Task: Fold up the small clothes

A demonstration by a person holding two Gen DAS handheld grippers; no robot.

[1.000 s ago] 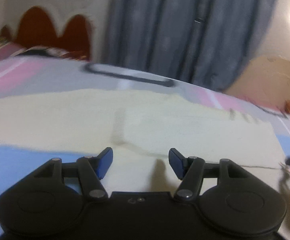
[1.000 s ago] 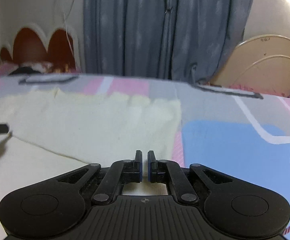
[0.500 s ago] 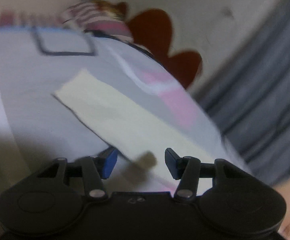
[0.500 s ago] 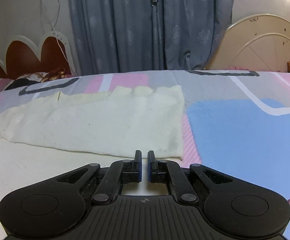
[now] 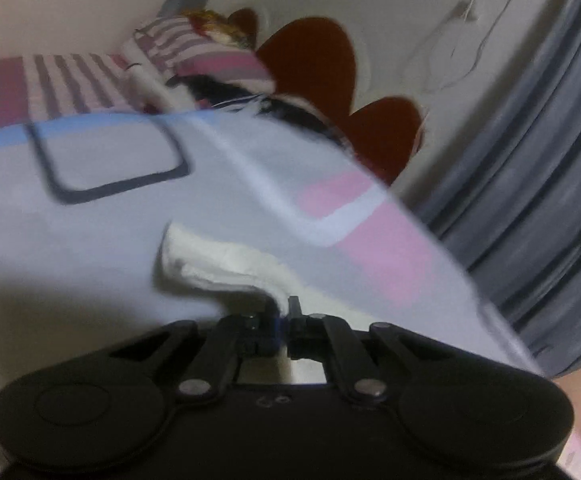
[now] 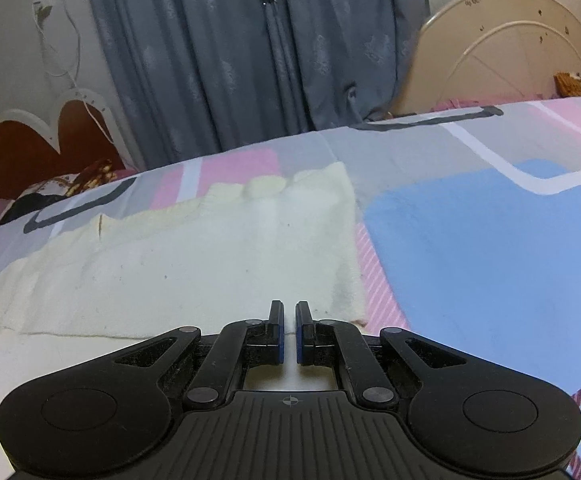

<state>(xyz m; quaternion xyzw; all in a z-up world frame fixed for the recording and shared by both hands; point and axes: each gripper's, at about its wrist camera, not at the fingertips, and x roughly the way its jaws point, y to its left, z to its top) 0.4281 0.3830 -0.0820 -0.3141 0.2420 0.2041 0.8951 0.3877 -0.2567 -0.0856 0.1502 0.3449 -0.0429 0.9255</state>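
A small cream garment lies flat on the patterned bedsheet, its right edge running down the middle of the right wrist view. My right gripper is shut and empty, its tips over the garment's near right corner. In the tilted, blurred left wrist view, my left gripper is shut on a raised fold of the cream garment, which bunches up ahead of the tips.
Grey curtains hang behind the bed. A red scalloped headboard and striped pillows are at the left. A cream round chair back stands at the far right. A white cable hangs on the wall.
My left gripper has swung left and tilted, then closed on the garment's edge and lifted a fold. The right gripper stayed shut and tilted slightly.
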